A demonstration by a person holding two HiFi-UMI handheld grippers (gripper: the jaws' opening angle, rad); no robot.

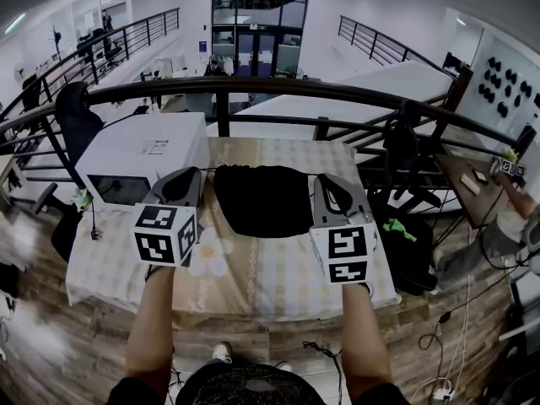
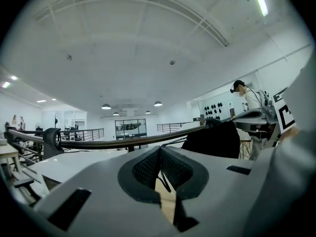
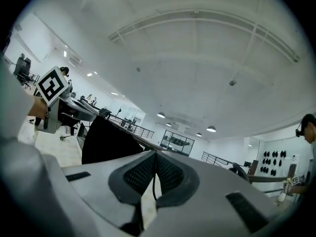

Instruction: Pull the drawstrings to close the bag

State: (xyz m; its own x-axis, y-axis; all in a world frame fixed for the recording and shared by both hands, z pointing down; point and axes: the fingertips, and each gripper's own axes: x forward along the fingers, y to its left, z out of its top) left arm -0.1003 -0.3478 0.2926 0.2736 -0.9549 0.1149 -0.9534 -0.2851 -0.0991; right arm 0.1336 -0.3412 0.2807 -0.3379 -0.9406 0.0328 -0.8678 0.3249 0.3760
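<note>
A black drawstring bag (image 1: 263, 199) lies on the checked tablecloth (image 1: 278, 268), between my two grippers. My left gripper (image 1: 198, 173) is at the bag's upper left corner, with its jaws shut on a thin black drawstring (image 2: 165, 179). At the upper right corner my right gripper (image 1: 320, 178) is shut on the other drawstring (image 3: 153, 182). In the left gripper view the bag (image 2: 212, 139) rises at the right beyond the shut gripper (image 2: 160, 149). The right gripper view has the bag (image 3: 106, 142) at the left beyond the shut gripper (image 3: 156, 154). Both cords run between the pads.
A white box-shaped machine (image 1: 148, 152) stands on the table's left end, close to my left gripper. A dark railing (image 1: 253, 87) runs behind the table. A person (image 2: 247, 95) stands off to the right. A dark bag with something green (image 1: 403, 230) sits on the floor at the right.
</note>
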